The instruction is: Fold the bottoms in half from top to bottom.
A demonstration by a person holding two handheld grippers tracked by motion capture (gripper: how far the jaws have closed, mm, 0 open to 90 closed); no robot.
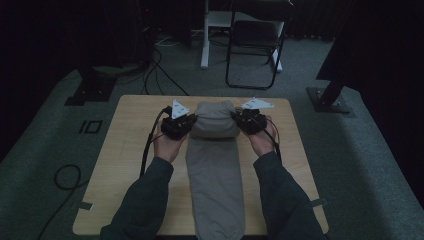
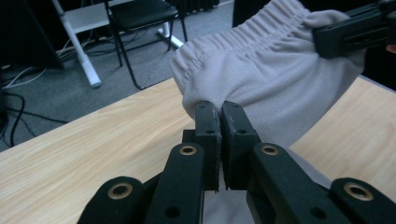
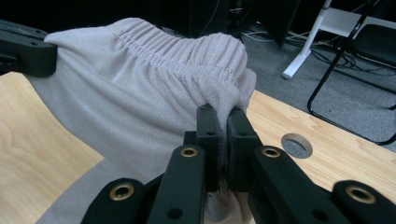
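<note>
High view: wooden table (image 1: 125, 165) on a grey carpet, a folding chair (image 1: 255, 42) beyond its far edge. Grey trousers (image 1: 215, 170) lie lengthwise down the table's middle, legs running to the near edge, waistband end raised at the far end. Left gripper (image 1: 186, 125) at the left corner of the waistband, right gripper (image 1: 241, 120) at the right corner; both forearms in dark sleeves come from the near side.

Left gripper view: jaws nearly together, pinching a fold of the grey cloth (image 2: 261, 79) at the elastic waistband. Fabric hangs clear above the tabletop (image 2: 93, 144). The other gripper (image 2: 355, 30) grips the far right corner.

Right gripper view: jaws narrow, clamped on the gathered waistband (image 3: 187, 56). Cloth drapes down to the table. A round hole (image 3: 297, 144) in the tabletop lies to the right.
</note>
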